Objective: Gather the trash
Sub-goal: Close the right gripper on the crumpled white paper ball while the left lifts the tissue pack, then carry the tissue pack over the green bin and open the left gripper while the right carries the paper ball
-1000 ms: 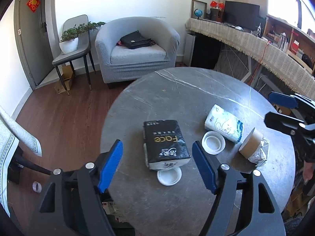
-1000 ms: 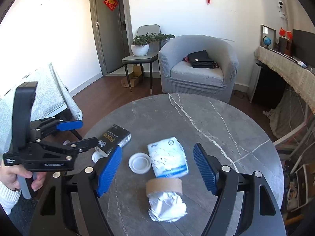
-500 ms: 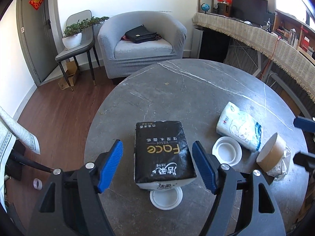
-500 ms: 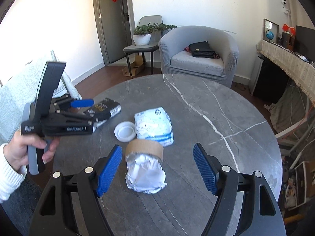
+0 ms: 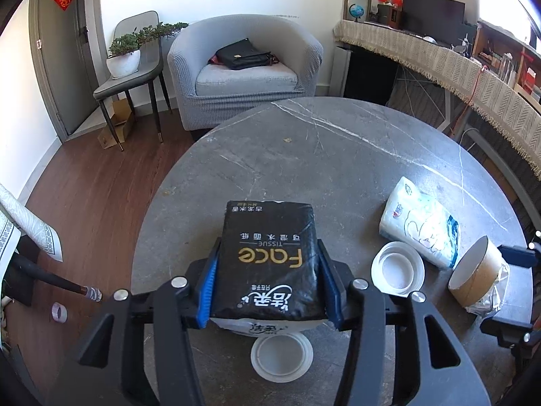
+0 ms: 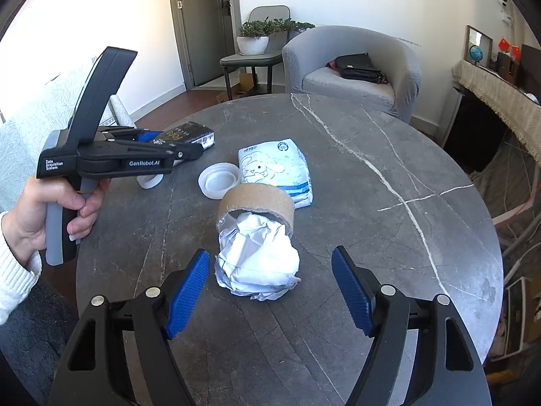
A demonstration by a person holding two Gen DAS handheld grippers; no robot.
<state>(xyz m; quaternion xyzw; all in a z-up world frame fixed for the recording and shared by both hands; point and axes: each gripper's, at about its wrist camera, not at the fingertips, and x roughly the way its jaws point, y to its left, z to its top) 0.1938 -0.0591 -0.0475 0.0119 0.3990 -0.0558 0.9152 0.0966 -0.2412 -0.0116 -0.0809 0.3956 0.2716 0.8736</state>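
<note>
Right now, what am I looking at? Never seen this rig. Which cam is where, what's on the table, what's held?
No robot: a person holds a two-finger gripper in each hand, each with a fisheye camera looking along its fingers.

Left wrist view: the left gripper has just been closing, and its blue pads press both sides of the black tissue pack. A white lid lies just below it.

Right wrist view: the right gripper is open, its jaws either side of crumpled foil that sticks out of a cardboard ring; nothing is gripped. Behind lie another white lid and a white tissue pack, all on the round grey table. The person's hand shows at left.
</note>
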